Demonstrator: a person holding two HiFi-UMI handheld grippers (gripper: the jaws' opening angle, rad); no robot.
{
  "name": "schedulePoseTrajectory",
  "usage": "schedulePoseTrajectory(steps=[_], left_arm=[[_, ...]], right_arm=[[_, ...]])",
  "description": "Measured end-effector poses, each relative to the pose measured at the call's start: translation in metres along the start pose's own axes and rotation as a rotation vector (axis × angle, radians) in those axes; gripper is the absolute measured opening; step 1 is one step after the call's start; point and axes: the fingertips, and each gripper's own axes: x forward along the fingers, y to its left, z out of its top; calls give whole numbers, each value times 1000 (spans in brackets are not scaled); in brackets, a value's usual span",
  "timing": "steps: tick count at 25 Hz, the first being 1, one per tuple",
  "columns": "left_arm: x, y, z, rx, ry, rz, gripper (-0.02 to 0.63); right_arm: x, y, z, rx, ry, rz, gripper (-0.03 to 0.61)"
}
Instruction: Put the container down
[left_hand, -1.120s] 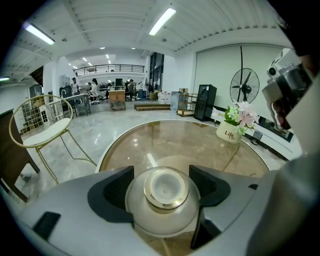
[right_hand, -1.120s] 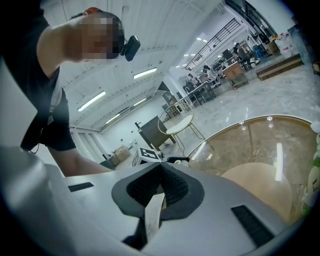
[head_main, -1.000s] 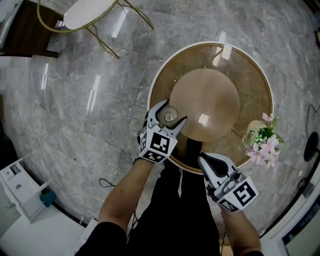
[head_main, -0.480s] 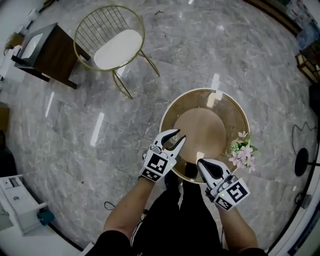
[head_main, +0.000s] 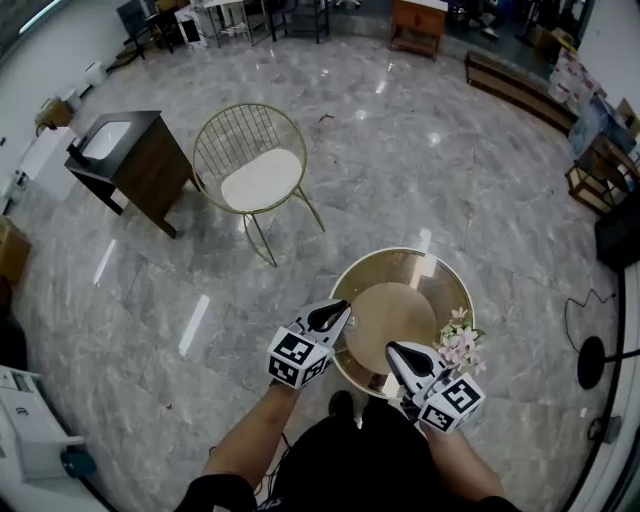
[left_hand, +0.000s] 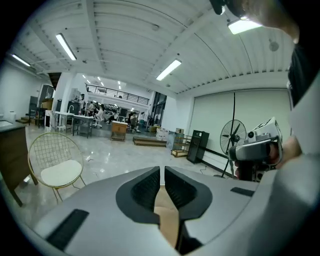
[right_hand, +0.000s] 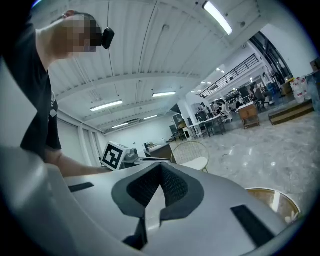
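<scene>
Left gripper (head_main: 340, 310), jaws just closing empty, and right gripper (head_main: 392, 351), clenched empty, have risen clear of the table (head_main: 400, 253) at twelve o'clock: container apparently down.

**Left gripper** (head_main: 340, 308): carried in front of the body on the bare left forearm (head_main: 250, 440), pointing forward and slightly right, with the left cube (head_main: 293, 358) turned upward. Its fingers (left_hand: 145, 187) have just been closing. They now stand almost together with only a thin slit between them, and nothing is held.

**Right gripper** (head_main: 392, 350): carried on the right forearm (head_main: 455, 468), pointing forward and slightly left, with the right cube (head_main: 450, 398) turned upward. Its fingers (right_hand: 172, 187) meet at the tips, with nothing between them.

The two grippers lie side by side and apart. Their tips converge and both are near level.
</scene>
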Motion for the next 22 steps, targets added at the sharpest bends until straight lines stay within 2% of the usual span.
schedulePoseTrajectory(steps=[4, 6, 11, 14, 15, 18, 22], left_arm=[[-24, -29, 19, 68, 29, 25, 41], [-37, -44, 32, 84, 21, 45, 41], [-59, -76, 71, 27, -73, 137, 45], [-53, -106, 83, 74, -55, 149, 135], [-49, -116, 87, 103, -46, 151, 141], [-45, -142, 99, 162, -45, 161, 128], [-49, -156, 105, 185, -55, 156, 55]], right_arm=[[-30, 15, 16, 19, -23, 16, 12], [-44, 21, 29, -19, -22, 29, 12], [-82, 19, 76, -138, -55, 34, 12], [-102, 16, 97, -139, -84, 43, 12], [-109, 16, 106, -143, -92, 48, 12], [-129, 22, 120, -143, -106, 73, 12], [-147, 29, 118, -159, -104, 89, 12]])
